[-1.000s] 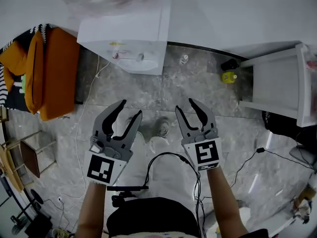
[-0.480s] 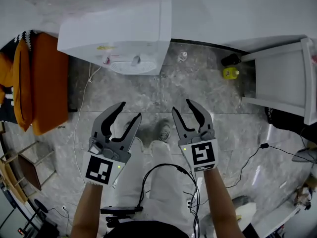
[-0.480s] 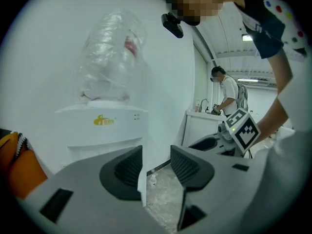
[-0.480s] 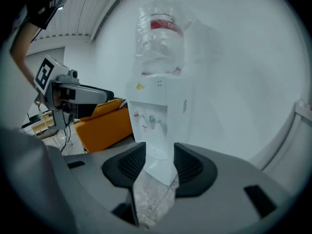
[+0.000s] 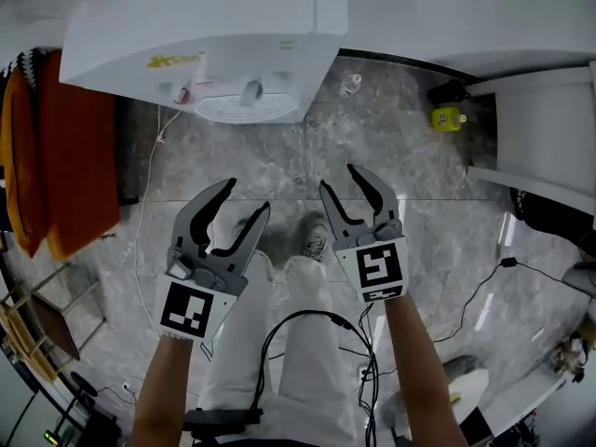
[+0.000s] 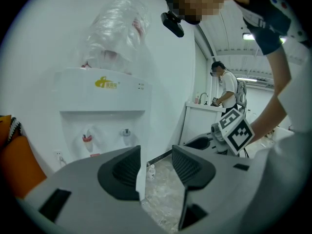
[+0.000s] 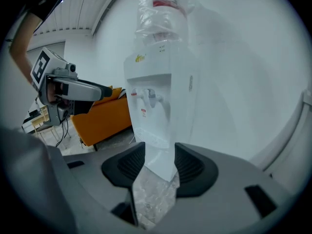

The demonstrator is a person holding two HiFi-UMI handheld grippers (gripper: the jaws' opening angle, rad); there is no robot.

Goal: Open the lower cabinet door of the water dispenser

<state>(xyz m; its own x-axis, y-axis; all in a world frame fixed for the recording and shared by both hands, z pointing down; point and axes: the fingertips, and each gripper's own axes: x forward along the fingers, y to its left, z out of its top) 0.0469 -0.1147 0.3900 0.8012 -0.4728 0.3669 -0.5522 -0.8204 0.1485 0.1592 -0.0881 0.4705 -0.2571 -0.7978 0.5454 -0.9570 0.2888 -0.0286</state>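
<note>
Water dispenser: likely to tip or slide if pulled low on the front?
Probably somewhat tippy: the dispenser is tall and narrow, with a bottle on top. I can't tell how full the bottle is. The dispenser may also slide, since the floor looks like smooth polished stone. A gentle pull seems safer.

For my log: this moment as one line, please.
left gripper: just opening, empty; right gripper: just opening, empty; water dispenser: untouched
</note>
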